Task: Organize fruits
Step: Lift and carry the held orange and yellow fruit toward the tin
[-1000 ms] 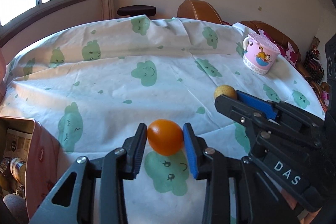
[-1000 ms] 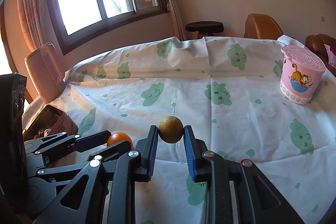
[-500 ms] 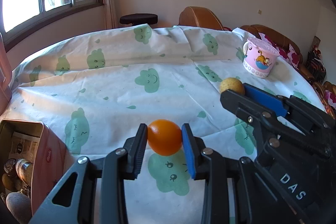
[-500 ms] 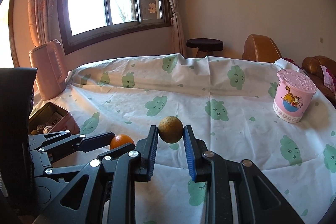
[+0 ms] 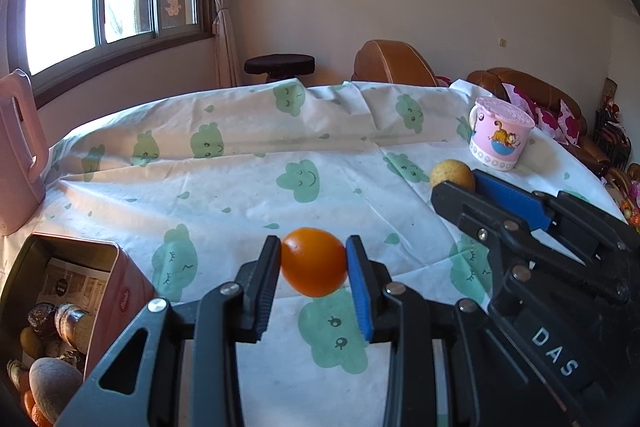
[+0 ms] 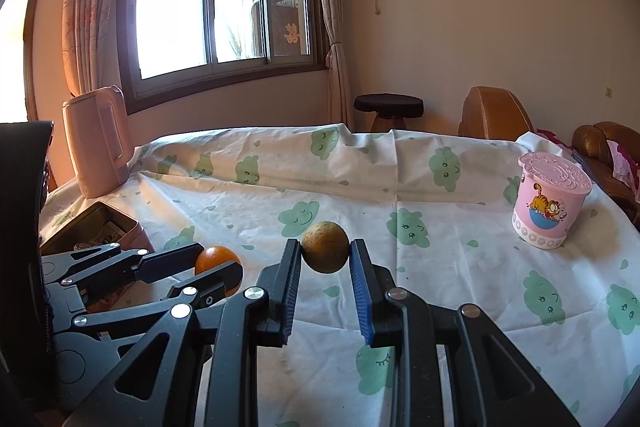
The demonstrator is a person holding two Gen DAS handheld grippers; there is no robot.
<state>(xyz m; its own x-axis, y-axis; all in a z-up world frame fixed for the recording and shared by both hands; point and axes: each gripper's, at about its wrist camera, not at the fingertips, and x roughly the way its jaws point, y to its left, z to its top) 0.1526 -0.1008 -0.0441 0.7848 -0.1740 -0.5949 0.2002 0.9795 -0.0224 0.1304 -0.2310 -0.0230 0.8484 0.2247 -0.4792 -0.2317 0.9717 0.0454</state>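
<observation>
**Both grippers carrying fruit above the cloud-print tablecloth**

Landmark: pink tin box (image 5: 116,291), open, at near left edge of the table.

- Inside the tin: mixed fruit and foil-wrapped items, partly hidden; a printed sheet lines its wall.
- Just right of the tin: left gripper (image 5: 313,269), blue pads pinching an orange (image 5: 313,261) from both sides. Orange held clear of the tablecloth (image 5: 240,187).
- Further right of the tin: right gripper (image 6: 325,259), pinching a yellow-brown round fruit (image 6: 325,246); kind not certain. Also off the cloth.
- The two grippers sit side by side, close, not touching.
- Far right of the tin: pink lidded cartoon cup (image 6: 550,205), upright on the cloth.
- Behind the tin, at table edge: pink kettle (image 6: 98,141), upright.
- Beyond the table: dark round stool (image 6: 388,105), brown leather chair (image 6: 494,115), window (image 6: 208,7).
</observation>
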